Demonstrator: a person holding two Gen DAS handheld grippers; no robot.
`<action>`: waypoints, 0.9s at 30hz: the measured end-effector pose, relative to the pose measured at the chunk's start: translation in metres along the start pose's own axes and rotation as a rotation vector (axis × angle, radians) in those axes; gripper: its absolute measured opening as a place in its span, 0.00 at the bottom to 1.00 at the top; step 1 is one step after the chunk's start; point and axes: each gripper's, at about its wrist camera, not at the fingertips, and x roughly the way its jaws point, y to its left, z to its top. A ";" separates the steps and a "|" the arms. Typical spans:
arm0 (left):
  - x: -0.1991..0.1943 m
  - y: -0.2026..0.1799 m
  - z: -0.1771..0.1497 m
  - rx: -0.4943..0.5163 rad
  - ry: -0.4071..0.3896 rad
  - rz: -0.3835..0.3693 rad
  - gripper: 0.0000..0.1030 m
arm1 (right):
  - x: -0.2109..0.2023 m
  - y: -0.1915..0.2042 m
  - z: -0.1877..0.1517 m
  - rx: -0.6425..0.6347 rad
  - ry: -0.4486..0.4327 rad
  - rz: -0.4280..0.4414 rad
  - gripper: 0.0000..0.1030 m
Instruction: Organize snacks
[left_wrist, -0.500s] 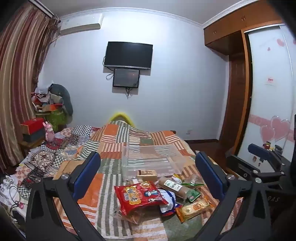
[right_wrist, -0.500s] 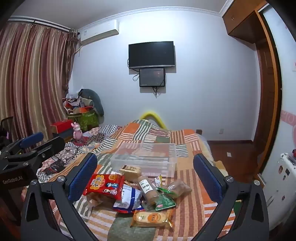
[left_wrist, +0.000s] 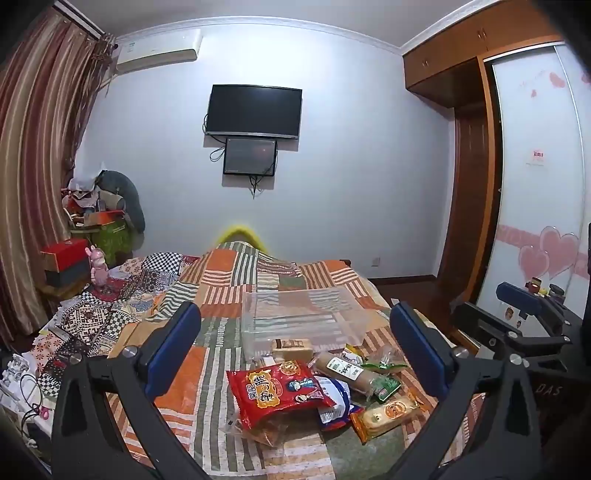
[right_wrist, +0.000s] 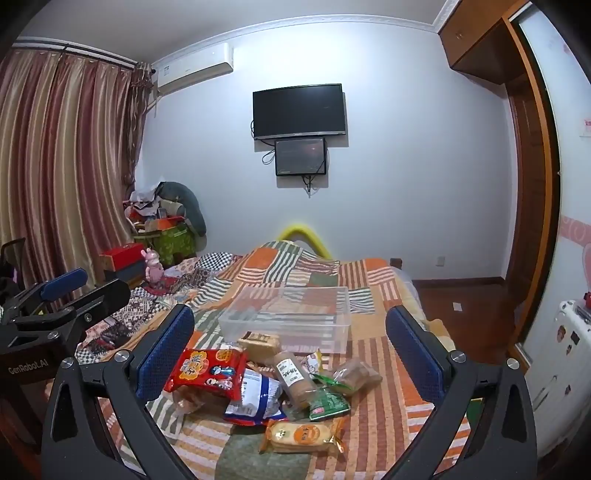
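A pile of snack packets lies on the patchwork bed. It holds a red bag (left_wrist: 279, 389) (right_wrist: 207, 373), a blue-white bag (right_wrist: 255, 400), a brown tube pack (left_wrist: 345, 371) (right_wrist: 295, 376), a green packet (right_wrist: 328, 402) and an orange biscuit pack (left_wrist: 388, 411) (right_wrist: 301, 435). A clear empty plastic bin (left_wrist: 299, 317) (right_wrist: 288, 317) stands just behind the pile. My left gripper (left_wrist: 295, 354) and my right gripper (right_wrist: 290, 352) are open and empty, held above the near side of the pile.
The bed (left_wrist: 229, 273) fills the middle. A cluttered nightstand with boxes (left_wrist: 68, 254) and a pink toy (left_wrist: 98, 267) stands at the left by the curtains. A wardrobe (left_wrist: 524, 184) is at the right. A white suitcase (right_wrist: 557, 354) stands at the right.
Both views have barely shifted. The snacks and bin lie as before, and both grippers stay open.
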 end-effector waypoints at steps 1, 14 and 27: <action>0.000 0.000 0.000 -0.001 0.003 -0.002 1.00 | 0.000 0.000 0.000 0.001 0.001 0.000 1.00; 0.004 0.002 0.002 -0.006 0.024 -0.005 1.00 | -0.005 -0.007 0.002 0.026 -0.008 -0.005 1.00; 0.005 0.002 0.001 -0.010 0.028 -0.004 1.00 | -0.007 -0.007 0.003 0.026 -0.015 -0.007 1.00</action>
